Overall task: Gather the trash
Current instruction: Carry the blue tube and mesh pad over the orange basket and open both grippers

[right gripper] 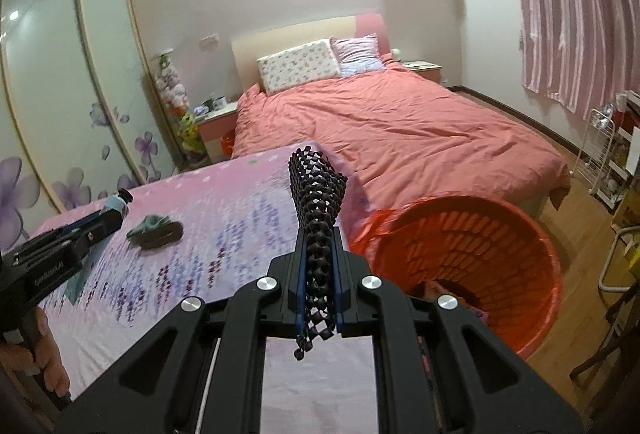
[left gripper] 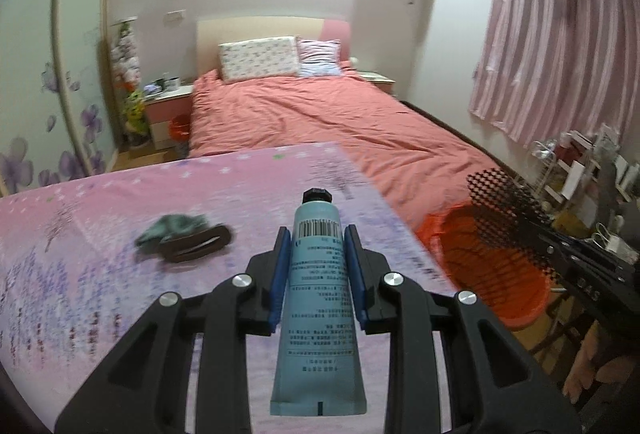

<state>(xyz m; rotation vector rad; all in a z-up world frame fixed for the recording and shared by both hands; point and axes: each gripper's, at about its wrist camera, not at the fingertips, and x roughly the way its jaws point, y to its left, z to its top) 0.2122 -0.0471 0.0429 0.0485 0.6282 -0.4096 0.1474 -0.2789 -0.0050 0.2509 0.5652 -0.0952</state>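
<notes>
Trash rides in both tools: left gripper point(left gripper: 318, 270) pinches a soft, slick blue tube point(left gripper: 319, 298) mid-body; right gripper point(right gripper: 319, 284) squeezes light, floppy black mesh point(right gripper: 317, 218). Red basket point(right gripper: 532, 230) waits at three o'clock.

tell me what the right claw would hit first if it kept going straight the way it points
Probably nothing nearby: the right claw, shut on the black mesh piece, points over the table's far corner toward the bed, which likely comes first, though depth is unclear.
</notes>
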